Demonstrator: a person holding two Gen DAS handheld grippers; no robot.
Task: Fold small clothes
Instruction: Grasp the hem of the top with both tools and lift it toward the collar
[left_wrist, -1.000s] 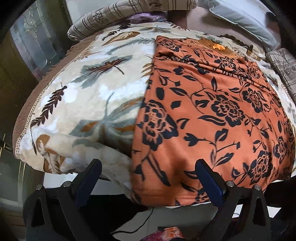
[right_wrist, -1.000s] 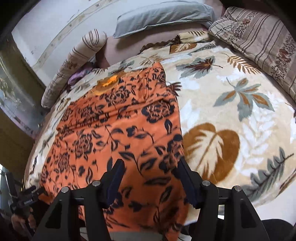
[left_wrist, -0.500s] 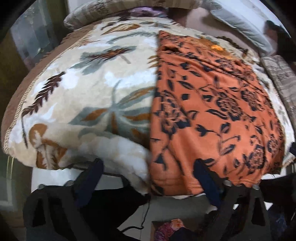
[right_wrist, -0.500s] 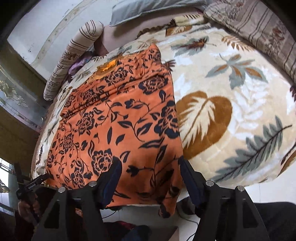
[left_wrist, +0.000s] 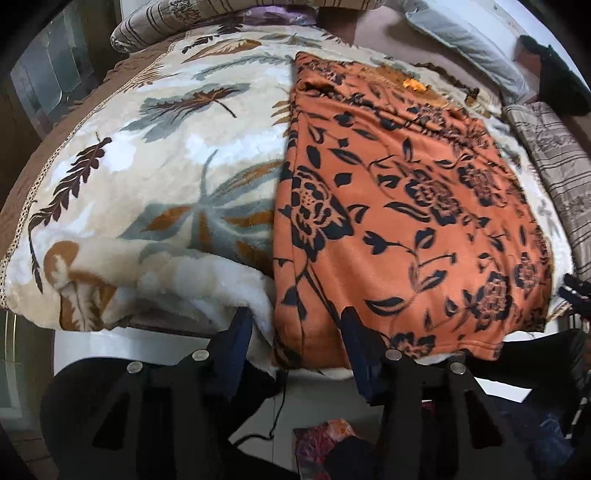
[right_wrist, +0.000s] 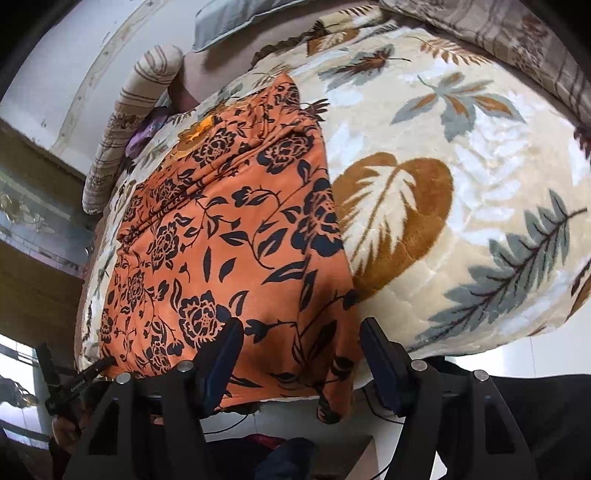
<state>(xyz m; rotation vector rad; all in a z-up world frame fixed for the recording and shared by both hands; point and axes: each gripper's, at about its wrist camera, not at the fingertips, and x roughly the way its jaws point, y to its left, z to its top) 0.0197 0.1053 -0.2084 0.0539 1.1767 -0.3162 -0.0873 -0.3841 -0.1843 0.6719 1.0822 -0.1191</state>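
Where orange garment (left_wrist: 406, 206) overhangs blanket (left_wrist: 155, 177): closing left tool (left_wrist: 295, 325).

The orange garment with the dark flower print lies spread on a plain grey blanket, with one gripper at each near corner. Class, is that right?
Not quite. The orange garment does lie spread with the left gripper and the right gripper at its near corners, but the blanket under it is cream with a leaf print, not plain grey. Both wrist views show it.
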